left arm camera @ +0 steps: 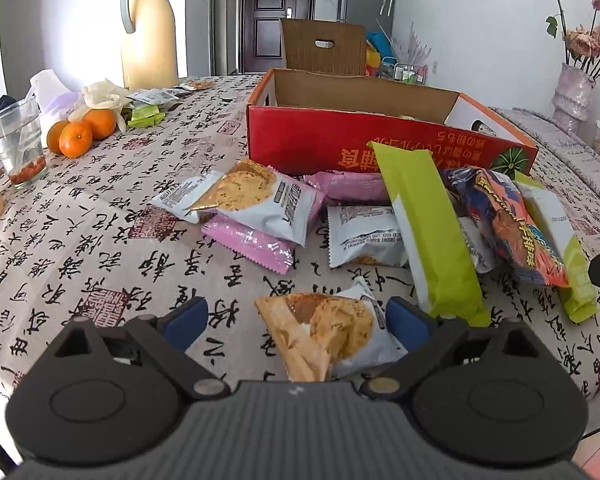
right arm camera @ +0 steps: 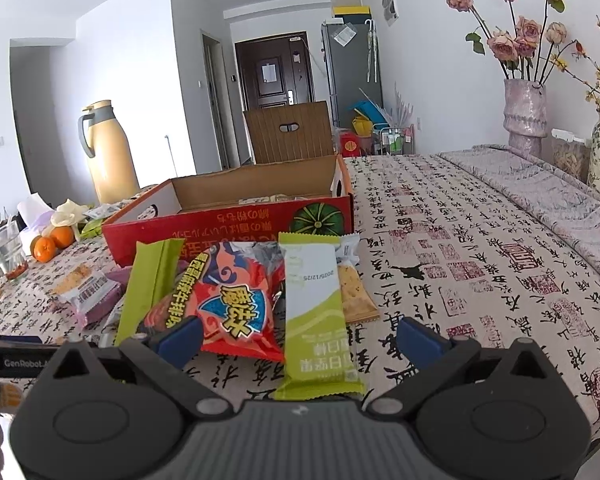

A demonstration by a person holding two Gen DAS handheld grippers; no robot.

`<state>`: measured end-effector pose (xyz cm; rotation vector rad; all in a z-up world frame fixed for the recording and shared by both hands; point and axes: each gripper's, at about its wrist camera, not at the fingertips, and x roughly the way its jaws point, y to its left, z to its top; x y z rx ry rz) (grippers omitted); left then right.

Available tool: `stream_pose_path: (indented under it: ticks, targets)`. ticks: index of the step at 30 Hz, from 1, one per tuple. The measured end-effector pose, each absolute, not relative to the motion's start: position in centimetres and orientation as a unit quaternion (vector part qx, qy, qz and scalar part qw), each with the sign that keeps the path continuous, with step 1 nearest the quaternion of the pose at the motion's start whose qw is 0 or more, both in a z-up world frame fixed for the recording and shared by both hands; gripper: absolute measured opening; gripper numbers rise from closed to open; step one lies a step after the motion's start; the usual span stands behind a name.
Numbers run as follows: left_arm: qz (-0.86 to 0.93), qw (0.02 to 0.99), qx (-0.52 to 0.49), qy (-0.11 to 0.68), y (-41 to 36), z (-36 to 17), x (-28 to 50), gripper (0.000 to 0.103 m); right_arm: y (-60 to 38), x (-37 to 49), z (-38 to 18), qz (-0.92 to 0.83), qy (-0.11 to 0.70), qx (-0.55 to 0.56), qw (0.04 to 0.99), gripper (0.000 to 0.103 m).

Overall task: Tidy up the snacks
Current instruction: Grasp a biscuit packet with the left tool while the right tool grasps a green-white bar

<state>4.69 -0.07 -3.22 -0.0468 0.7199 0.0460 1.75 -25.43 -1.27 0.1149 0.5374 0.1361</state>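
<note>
You are working over a bench (left arm camera: 100,216) draped in a calligraphy-print cloth, with the open red carton (left arm camera: 312,136) sitting toward its far edge and the snacks heaped on the cloth just in front of the carton's near wall. Your left gripper (left arm camera: 298,322) is hanging over a lone cookie packet (left arm camera: 332,332) nearest your edge of the bench; its jaws are standing released, one blue pad on each side and neither one pressing. Centre the packet's puffed middle, not its crimped end, before you are closing. Your right gripper (right arm camera: 300,338) is likewise spread wide, straddling a green-and-white bar (right arm camera: 316,320) and the corner of a red chip bag (right arm camera: 228,300). Judged from the overlap, you are risking a double pick: shift toward the bar alone.
</note>
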Motion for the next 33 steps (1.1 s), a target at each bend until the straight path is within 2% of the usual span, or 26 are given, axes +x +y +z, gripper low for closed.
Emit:
stream_pose_path:
  ticks: [10,12,16,17,22,33]
  targets:
    - [0.014,0.935,-0.024,0.355,-0.1,-3.6,4.8,0.079,-25.0,2.0,-1.6,0.068,0.272,0.053,0.958,0.103]
    - [0.009,0.935,-0.024,0.353,-0.1,-3.6,4.7,0.074,-25.0,2.1,-1.7,0.068,0.274,0.054,0.958,0.103]
    - [-0.005,0.937,-0.026,0.347,-0.2,-3.5,4.5,0.050,-25.0,2.1,-1.7,0.068,0.275,0.054,0.957,0.103]
    - [-0.009,0.938,-0.027,0.346,-0.3,-3.5,4.5,0.048,-25.0,2.1,-1.7,0.068,0.276,0.054,0.957,0.103]
    - [-0.016,0.940,-0.030,0.339,-0.1,-3.5,4.4,0.044,-25.0,2.1,-2.0,0.067,0.279,0.054,0.956,0.103]
    - [-0.024,0.948,-0.032,0.316,0.0,-2.0,3.9,0.044,-26.0,3.3,-1.8,0.051,0.275,0.057,0.958,0.103]
